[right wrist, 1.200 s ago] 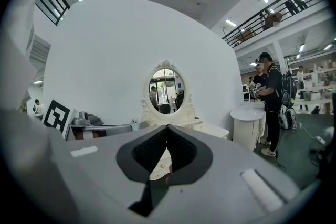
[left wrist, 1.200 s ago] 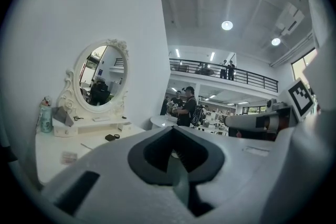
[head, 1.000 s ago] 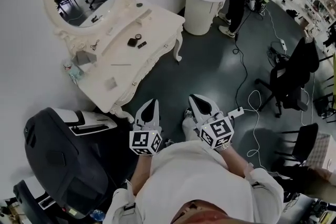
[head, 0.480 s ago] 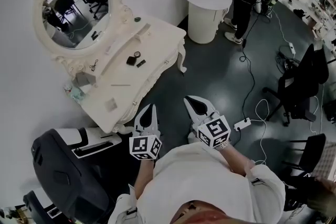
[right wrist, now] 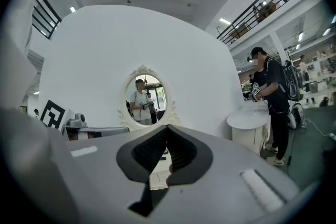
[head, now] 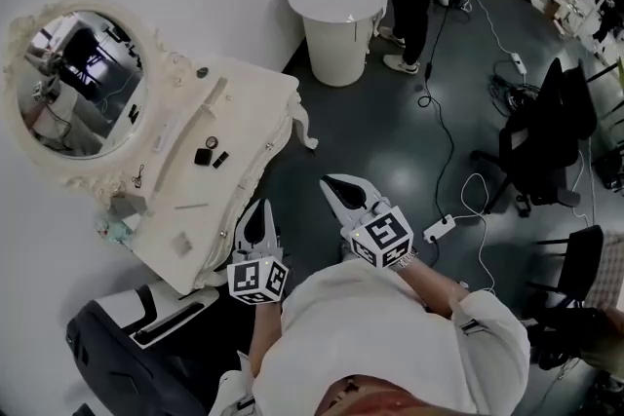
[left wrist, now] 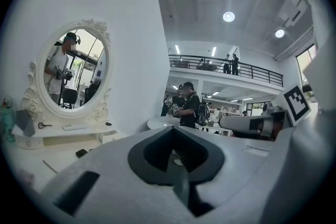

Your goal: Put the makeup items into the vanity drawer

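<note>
Vanity [head: 249, 107]: drawer [head: 273, 151] looks shut; must open first.
Left gripper [head: 259, 208], right gripper [head: 334, 182]: jaws pressed together, empty, well apart from vanity.
Makeup items [head: 207, 155]: middle of vanity top; small, flat, may skid off front edge if pinched badly.
Head view shows them; right gripper view hides them behind own jaws.

We locate the makeup items on the cream vanity surface [head: 249, 107]. A small round compact [head: 211, 142] lies flat near the middle. A black square case [head: 202, 156] lies just beside it. A smaller black oblong piece [head: 221, 159] lies just beside the case, toward the front edge. A thin pencil-like stick [head: 192, 206] lies flat, well apart from these three. A pale square item [head: 181, 244] lies further along. The vanity drawer [head: 265, 161] sits in the front apron; we cannot make out its seams.
</note>
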Tool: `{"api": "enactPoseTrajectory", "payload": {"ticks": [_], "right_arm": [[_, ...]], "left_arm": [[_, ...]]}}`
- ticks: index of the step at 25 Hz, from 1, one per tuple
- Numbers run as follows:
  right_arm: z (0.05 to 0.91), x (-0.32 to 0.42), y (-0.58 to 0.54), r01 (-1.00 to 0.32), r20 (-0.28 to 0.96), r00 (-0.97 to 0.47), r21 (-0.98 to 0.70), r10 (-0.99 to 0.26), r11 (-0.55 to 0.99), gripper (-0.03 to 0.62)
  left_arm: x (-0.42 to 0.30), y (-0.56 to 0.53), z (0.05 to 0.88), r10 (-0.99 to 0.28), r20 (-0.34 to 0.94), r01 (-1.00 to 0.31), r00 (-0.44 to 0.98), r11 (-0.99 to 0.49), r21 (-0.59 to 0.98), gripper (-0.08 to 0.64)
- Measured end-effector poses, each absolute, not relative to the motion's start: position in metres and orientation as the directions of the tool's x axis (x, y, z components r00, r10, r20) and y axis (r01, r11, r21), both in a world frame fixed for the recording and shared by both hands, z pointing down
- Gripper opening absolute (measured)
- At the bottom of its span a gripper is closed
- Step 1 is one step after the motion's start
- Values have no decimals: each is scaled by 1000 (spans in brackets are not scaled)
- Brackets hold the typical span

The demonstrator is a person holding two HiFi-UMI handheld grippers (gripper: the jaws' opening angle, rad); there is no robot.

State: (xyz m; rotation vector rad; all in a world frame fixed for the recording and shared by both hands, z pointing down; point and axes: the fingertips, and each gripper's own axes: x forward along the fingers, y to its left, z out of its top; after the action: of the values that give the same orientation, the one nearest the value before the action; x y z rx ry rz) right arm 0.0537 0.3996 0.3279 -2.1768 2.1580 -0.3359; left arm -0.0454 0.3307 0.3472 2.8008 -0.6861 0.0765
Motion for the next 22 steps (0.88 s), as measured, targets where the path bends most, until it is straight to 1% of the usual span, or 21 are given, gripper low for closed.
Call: {"api": "enactPoseTrajectory", "payload": {"ticks": [4,8,15,22], "right_arm": [[327,95,401,-982,105,26,-185,-994,-45,8],[323,122,398,-980,93,56,-186,-994,-73,8],[331,136,392,-977,122,74,-188,-990,-96,8],[338,151,372,-969,157,145,-175,-977,-172,8]], "left_arm": [[-6,329,344,-431,94,-440,897,-857,269,5],[24,327,339,-401,88,-410,912,-880,241,5],[51,317,343,-365,91,-376,927,-894,244,5],[71,290,356,-301,105,-319,948,-909,268,5]]}}
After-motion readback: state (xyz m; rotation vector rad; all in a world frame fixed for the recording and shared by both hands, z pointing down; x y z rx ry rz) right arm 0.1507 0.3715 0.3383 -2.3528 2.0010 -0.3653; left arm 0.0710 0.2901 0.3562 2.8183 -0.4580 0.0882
